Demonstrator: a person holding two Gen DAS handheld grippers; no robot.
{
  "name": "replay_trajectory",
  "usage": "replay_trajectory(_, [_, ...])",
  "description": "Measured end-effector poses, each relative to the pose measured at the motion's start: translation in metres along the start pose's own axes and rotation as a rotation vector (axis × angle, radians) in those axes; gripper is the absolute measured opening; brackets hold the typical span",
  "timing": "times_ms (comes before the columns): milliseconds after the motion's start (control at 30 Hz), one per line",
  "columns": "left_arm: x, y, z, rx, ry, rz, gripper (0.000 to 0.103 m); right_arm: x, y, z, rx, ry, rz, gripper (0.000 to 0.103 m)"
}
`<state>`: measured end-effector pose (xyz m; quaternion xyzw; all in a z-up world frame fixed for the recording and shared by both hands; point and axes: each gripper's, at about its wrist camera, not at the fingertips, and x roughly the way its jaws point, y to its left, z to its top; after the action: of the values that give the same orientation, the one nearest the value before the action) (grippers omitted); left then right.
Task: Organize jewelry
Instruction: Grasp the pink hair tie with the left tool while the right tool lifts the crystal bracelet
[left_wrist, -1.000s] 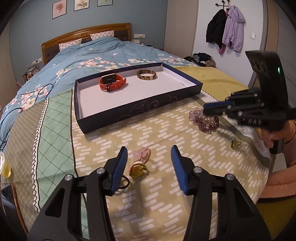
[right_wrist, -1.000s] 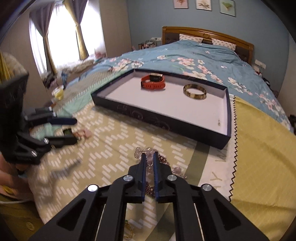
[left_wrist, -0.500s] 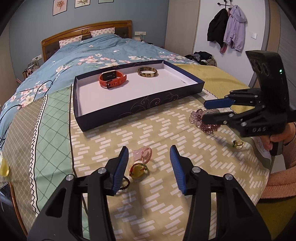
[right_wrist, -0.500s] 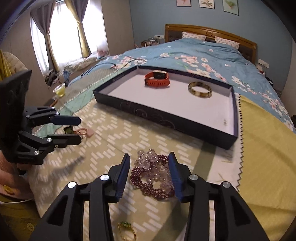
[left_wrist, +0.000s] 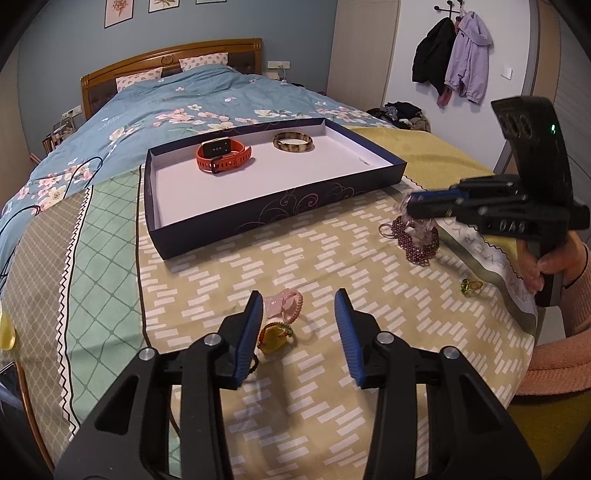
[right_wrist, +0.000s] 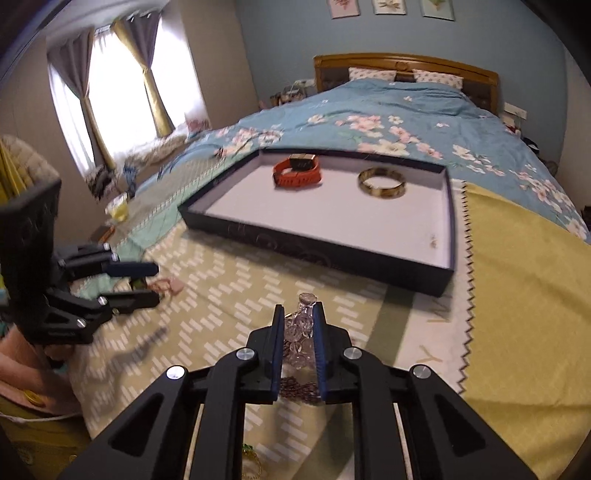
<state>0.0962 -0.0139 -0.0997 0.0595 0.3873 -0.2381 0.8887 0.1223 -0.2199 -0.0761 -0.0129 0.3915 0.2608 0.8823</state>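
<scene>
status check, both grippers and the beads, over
Right gripper jaws closing on clear bead bracelet. Left gripper jaws closing, nothing gripped, over pink ring. Path to tray clear.

Left gripper (left_wrist: 299, 321) tilts forward and down over the bed, blue pads set apart and the jaws closing, with nothing pinched between them. From the other camera it comes in at the left edge (right_wrist: 147, 282), fingers pointing right, one above the other with a clear gap. Right gripper (right_wrist: 298, 325) is angled down too, jaws closing, and its pads are narrowed onto a clear bead bracelet (right_wrist: 301, 325) that fills the slot between them. Seen from the left side, that gripper reaches in from the right, a hand (left_wrist: 554, 264) wrapped round its handle, pink sleeve (left_wrist: 554, 354) below.
</scene>
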Motion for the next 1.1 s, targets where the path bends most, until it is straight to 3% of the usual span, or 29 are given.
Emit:
replay_trajectory(200, [0.007, -0.001, 0.002, 0.001, 0.026, 0.012, 0.022, -0.027, -0.013, 0.008, 0.045, -0.079, -0.006, 0.013])
replay_trajectory(333, [0.013, 0.002, 0.006, -0.011, 0.039, 0.031, 0.004, -0.037, -0.016, 0.013, 0.054, -0.115, -0.010, 0.013])
replay_trajectory(1100, [-0.019, 0.016, 0.043, -0.055, -0.102, 0.010, 0.003, -0.046, -0.024, 0.046, 0.083, -0.212, 0.011, 0.013])
